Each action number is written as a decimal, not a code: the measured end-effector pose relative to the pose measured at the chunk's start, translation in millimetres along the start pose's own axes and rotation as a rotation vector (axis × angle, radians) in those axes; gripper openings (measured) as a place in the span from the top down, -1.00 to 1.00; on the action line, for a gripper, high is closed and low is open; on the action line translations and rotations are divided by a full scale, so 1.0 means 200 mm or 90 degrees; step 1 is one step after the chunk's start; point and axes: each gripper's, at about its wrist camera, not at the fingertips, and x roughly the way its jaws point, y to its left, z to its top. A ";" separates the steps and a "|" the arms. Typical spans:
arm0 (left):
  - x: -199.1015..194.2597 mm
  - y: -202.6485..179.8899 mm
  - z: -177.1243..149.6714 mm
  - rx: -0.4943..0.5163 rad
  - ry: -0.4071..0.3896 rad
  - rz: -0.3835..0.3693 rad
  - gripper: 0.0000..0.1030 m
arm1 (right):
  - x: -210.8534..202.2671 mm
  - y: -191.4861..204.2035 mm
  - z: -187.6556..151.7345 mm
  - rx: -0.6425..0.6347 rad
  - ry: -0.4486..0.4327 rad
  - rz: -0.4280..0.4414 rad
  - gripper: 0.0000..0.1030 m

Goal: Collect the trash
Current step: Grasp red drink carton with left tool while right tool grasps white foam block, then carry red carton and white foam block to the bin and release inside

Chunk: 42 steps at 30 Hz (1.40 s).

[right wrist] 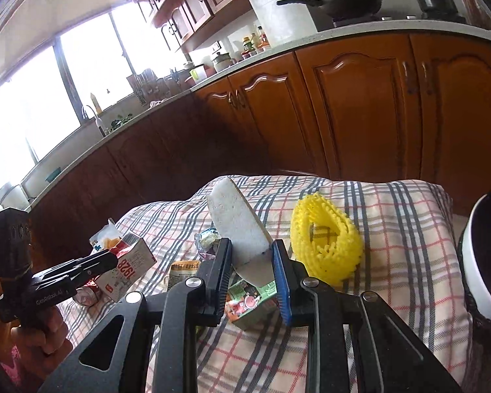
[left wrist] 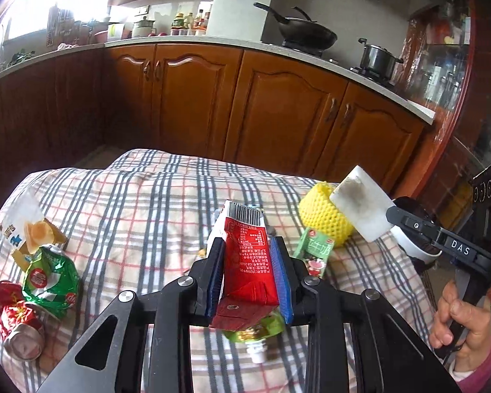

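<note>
1. The left claw [left wrist: 248,262] pinches a red carton [left wrist: 245,262], lifted off the checked table [left wrist: 140,203].
2. The right claw [right wrist: 250,262] pinches a white foam block [right wrist: 239,229] above the table's right side, near its far edge.
3. A yellow foam net [right wrist: 324,242] and a white bin [right wrist: 478,278] crowd the right; bare cloth lies mid-table.

Checked cloth [left wrist: 154,196] spread before the cabinets [left wrist: 193,98]. Crushed can [left wrist: 16,321] and wrappers [left wrist: 50,275] at its left edge. Foam net [left wrist: 324,216] at right, small carton [left wrist: 314,252] just before it. Carton [left wrist: 248,262] raised mid-cloth; sponge block [left wrist: 363,206] raised right of net. Wok [left wrist: 307,32] and pot [left wrist: 376,55] on counter [left wrist: 212,41] behind.
</note>
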 end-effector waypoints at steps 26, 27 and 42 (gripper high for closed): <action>0.41 -0.74 0.09 0.145 0.062 -0.193 0.48 | -0.74 -0.70 -0.25 0.170 -0.089 -0.169 0.53; 0.44 -0.75 0.10 0.147 0.066 -0.200 0.48 | -0.76 -0.72 -0.25 0.176 -0.091 -0.176 0.53; 0.85 -1.14 0.30 0.183 0.109 -0.261 0.48 | -0.86 -1.04 -0.22 0.222 -0.097 -0.239 0.53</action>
